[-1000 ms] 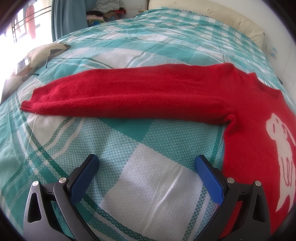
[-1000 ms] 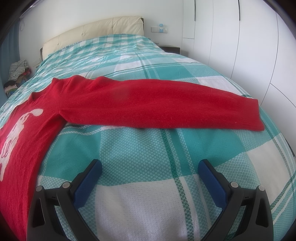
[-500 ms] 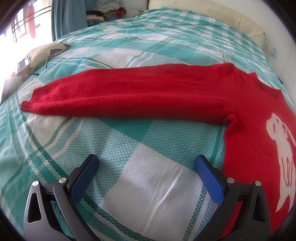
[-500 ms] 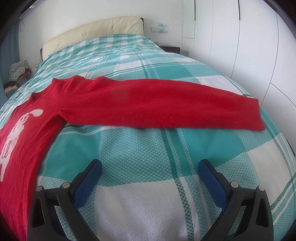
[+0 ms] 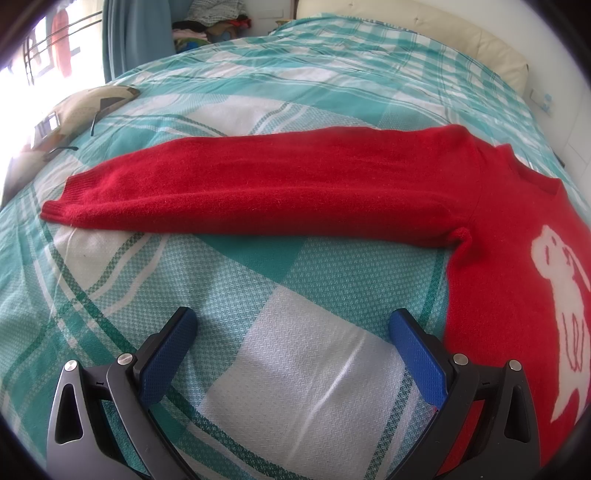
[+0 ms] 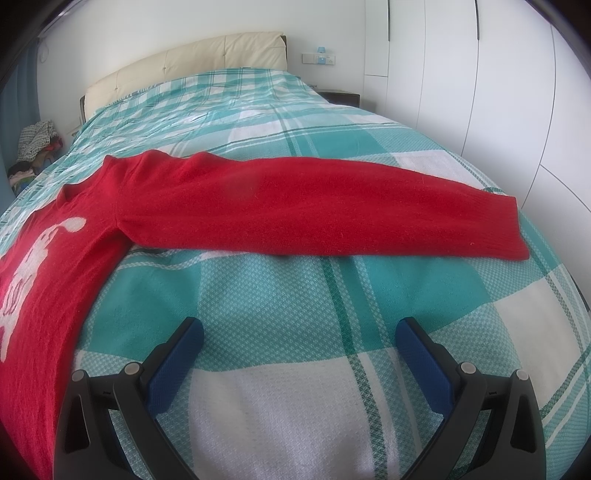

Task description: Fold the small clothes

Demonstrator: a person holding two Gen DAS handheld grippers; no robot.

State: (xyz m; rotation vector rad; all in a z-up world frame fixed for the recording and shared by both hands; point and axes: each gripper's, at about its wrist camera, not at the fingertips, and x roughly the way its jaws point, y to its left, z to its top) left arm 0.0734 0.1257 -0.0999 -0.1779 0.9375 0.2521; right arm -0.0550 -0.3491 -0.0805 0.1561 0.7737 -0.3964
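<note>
Sweater (image 5: 491, 236), red knit with a white animal figure on the front, lies flat and face up on the bed (image 5: 258, 280); both sleeves stretched straight out sideways. No bins or baskets in view; a loose pile of clothes (image 5: 214, 18) sits past the far corner of the bed in the left wrist view, not contained in anything I can make out.

Edges: left sleeve (image 5: 240, 188) cuff ends near the bed's left side, close to a tan pillow (image 5: 74, 110). Right sleeve (image 6: 332, 210) cuff stops just short of the bed's right edge, white wardrobe (image 6: 480, 92) beyond it. Headboard (image 6: 192, 62) at the far end. Wide bare stretch of teal checked bedspread between each sleeve and the near edge, and more beyond the sleeves toward the headboard.

Left claw (image 5: 293, 326): jaws spread wide, nothing between them, over bare bedspread. Left sleeve lies ahead of it, well apart; the sweater's side edge is just beside its right finger.

Right claw (image 6: 299, 334): jaws spread wide, empty, over bare bedspread. Right sleeve lies across ahead of it; sweater body off to its left, apart from the fingers.
</note>
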